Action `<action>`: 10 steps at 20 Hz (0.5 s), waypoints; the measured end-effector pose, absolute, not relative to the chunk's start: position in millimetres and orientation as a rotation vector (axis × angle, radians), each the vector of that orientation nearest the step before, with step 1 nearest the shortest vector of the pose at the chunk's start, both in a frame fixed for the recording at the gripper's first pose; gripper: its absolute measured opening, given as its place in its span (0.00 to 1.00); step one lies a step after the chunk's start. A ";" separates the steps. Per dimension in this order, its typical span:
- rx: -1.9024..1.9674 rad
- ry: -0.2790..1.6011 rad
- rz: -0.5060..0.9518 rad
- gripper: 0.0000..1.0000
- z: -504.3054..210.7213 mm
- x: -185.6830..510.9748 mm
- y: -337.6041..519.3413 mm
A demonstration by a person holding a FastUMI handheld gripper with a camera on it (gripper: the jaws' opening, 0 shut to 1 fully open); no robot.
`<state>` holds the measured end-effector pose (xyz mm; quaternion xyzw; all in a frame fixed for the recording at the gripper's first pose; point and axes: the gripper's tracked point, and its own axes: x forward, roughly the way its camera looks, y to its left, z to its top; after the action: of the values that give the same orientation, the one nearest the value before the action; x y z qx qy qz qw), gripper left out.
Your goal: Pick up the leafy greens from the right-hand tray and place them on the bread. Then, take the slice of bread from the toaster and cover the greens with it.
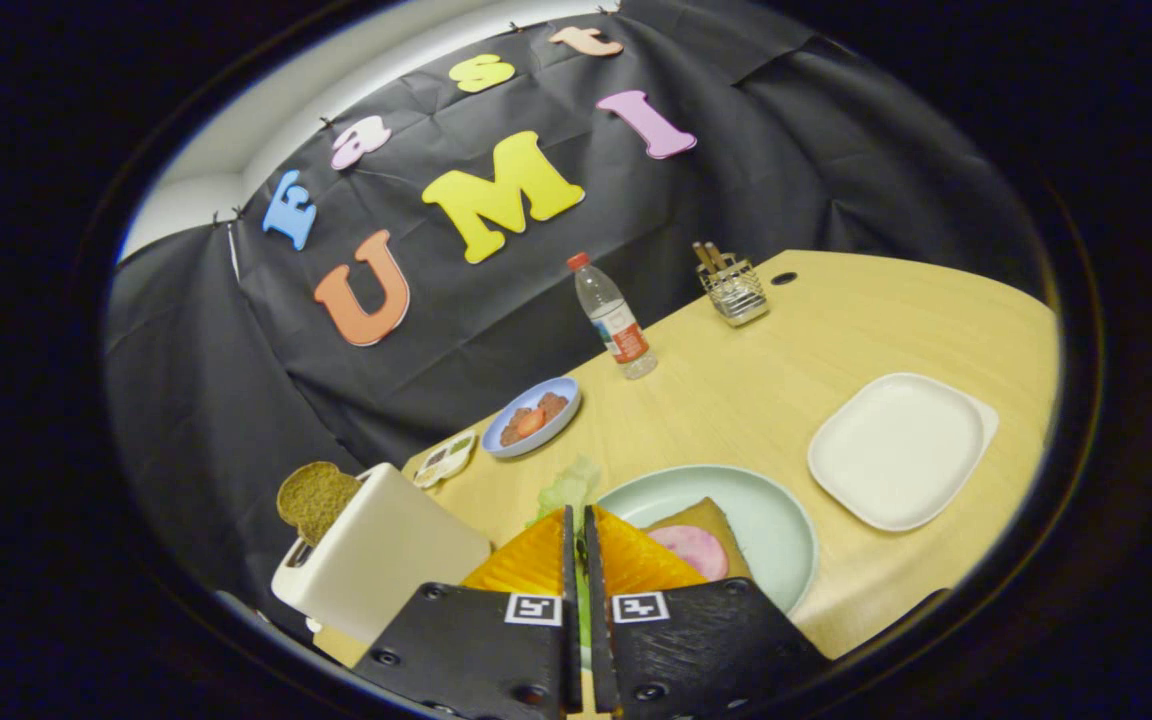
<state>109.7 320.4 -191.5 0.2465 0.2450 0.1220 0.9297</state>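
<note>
My gripper point(577, 515) is shut on the pale leafy greens point(568, 487), which stick out just past the fingertips and show in the thin gap between them. Right of the fingers, a light green plate point(782, 520) holds a tan slice of bread point(708, 514) with a pink round of ham point(693, 549) on it; the fingers hide part of the bread. Left of the fingers stands a white toaster point(386, 550) with a brown slice of bread point(316, 498) poking out of its slot. A white square tray point(896, 448) lies bare to the right of the plate.
On the wooden table point(736, 390), beyond the fingers, are a blue bowl of food point(534, 416) and a small divided dish point(445, 458). Further back stand a water bottle point(616, 318) and a wire holder point(733, 288). Black cloth hangs behind.
</note>
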 end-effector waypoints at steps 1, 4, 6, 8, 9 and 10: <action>0.482 0.493 0.242 0.09 -190.6 109.7 316.9; 0.414 0.461 0.220 0.29 -188.1 112.4 306.0; 0.375 0.442 0.193 0.48 -182.8 114.5 296.7; 0.336 0.395 0.181 0.76 -170.2 112.1 290.3; 0.305 0.365 0.168 0.84 -162.4 111.4 284.5; 0.271 0.334 0.155 0.93 -154.5 109.8 277.9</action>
<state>109.8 277.9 -154.5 0.1344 0.1656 0.0766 0.9740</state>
